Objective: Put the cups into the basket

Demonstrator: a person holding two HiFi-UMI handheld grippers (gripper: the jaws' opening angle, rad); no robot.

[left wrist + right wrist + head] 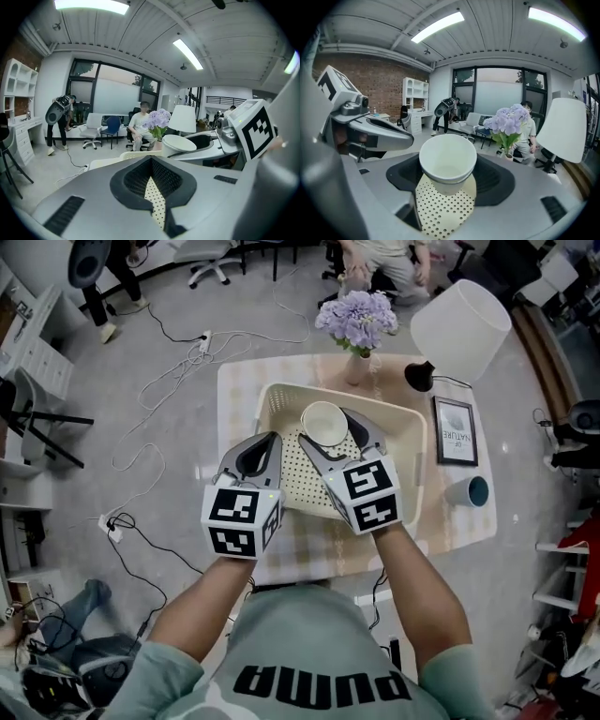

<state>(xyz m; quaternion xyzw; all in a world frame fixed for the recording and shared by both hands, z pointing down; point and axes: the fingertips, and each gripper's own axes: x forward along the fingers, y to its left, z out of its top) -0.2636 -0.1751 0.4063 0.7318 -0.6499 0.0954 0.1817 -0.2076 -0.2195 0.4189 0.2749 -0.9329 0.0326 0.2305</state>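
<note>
Right gripper: jaws spread wide and clamped on the sides of a white cup. The cup is upright with its mouth up, held off the floor of the basket at the centre of the head view. The perforated basket floor shows directly beneath the cup in the right gripper view.

Left gripper: jaws drawn together at the tips, nothing between them. It is positioned just left of the right gripper, over the left part of the basket. A thin wedge of the basket floor is visible through its pads.

The basket is cream-coloured and sits in the middle of a small table with a checked cloth. A second cup, dark blue inside, stands on the table to the right of the basket, well apart from both grippers.

Along the top edge of the table are a vase of purple flowers and a white lamp. A framed picture lies at the right, between the lamp and the second cup.
</note>
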